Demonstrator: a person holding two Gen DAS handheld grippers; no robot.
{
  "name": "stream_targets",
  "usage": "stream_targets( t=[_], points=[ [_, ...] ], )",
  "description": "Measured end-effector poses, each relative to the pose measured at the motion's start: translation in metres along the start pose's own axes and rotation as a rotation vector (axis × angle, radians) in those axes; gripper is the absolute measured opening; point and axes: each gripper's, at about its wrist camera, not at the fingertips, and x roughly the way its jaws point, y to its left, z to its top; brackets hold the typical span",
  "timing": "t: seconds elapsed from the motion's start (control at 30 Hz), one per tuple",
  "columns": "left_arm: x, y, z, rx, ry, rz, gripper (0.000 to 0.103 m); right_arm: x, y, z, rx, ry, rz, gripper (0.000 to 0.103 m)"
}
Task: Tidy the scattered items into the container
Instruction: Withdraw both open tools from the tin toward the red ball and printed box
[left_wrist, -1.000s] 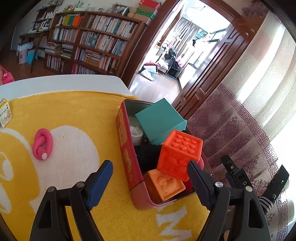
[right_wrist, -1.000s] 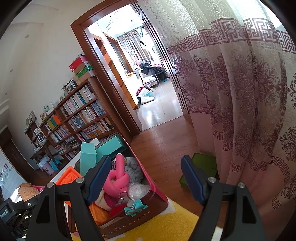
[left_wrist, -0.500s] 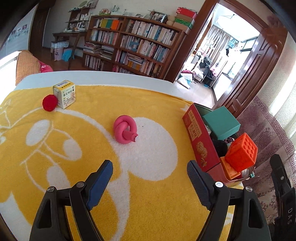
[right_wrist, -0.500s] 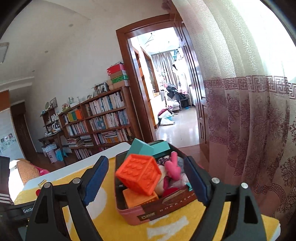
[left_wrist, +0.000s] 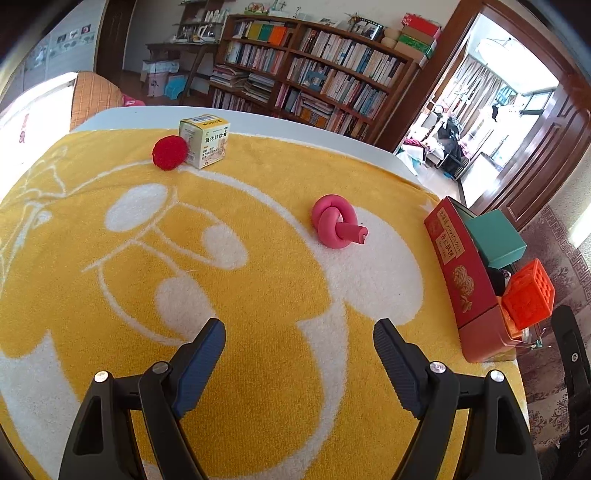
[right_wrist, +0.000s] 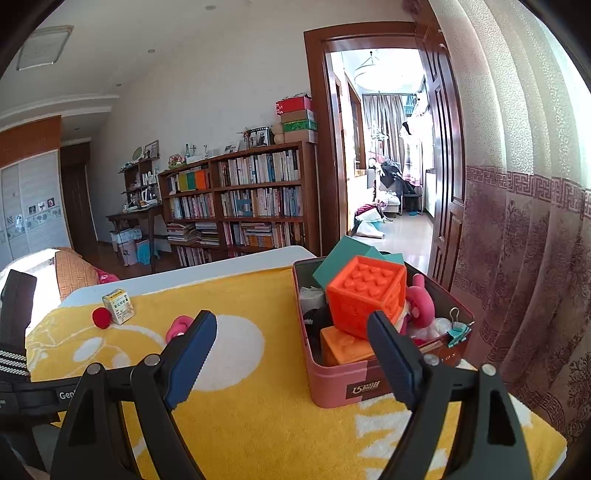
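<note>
The red tin (right_wrist: 365, 384) sat at lower right of the right wrist view & at the right edge of the left wrist view (left_wrist: 461, 273), on the yellow towel (left_wrist: 258, 332) covering the white worktop (left_wrist: 280, 122). Tin was crammed: orange studded cube (right_wrist: 364, 295) on top, a flatter orange block (right_wrist: 343, 350) under it, teal box (right_wrist: 341, 258) behind, pink foam piece (right_wrist: 421, 304) & a teal binder clip (right_wrist: 460, 330) toward its right side.

Still loose on the towel: pink knotted foam ring (left_wrist: 338, 227) right of centre in the left view, well apart from the tin; red ball (left_wrist: 170, 153) touching a small yellow-white carton (left_wrist: 205, 140) at upper left, near the towel's far edge.

Left tool (left_wrist: 299, 345) hung over bare towel at bottom centre, jaws wide apart, nothing btwn them. Right tool (right_wrist: 291, 343) also spread wide w/ nothing gripped; its right finger overlapped the tin's front in the frame, its left finger partly hid the pink ring.

Bookshelf (right_wrist: 251, 199) & open doorway (right_wrist: 388, 147) behind; patterned curtain (right_wrist: 524, 221) at right.
</note>
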Motion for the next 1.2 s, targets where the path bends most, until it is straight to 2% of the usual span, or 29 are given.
stream_targets(
  t=[0.23, 0.47, 0.83, 0.87, 0.93, 1.2],
  points=[
    [-0.031, -0.001, -0.008, -0.033, -0.034, 0.025, 0.084, 0.008, -0.020, 0.000, 0.095, 0.060, 0.037, 0.086],
    [-0.097, 0.005, -0.013, -0.060, -0.163, 0.058, 0.084, 0.004, -0.028, -0.002, 0.104, 0.044, 0.045, 0.086],
    [-0.200, 0.087, -0.025, -0.205, -0.408, 0.194, 0.085, 0.004, -0.028, -0.005, 0.087, 0.066, 0.063, 0.086],
    [-0.204, 0.094, -0.026, -0.215, -0.424, 0.208, 0.094, 0.005, -0.028, -0.006, 0.090, 0.072, 0.064, 0.086],
    [-0.208, 0.109, -0.031, -0.236, -0.457, 0.231, 0.100, 0.007, -0.029, -0.007, 0.095, 0.084, 0.070, 0.086],
    [-0.175, 0.137, -0.027, -0.222, -0.405, 0.203, 0.100, 0.016, -0.035, -0.011, 0.134, 0.135, 0.102, 0.086]
  ],
)
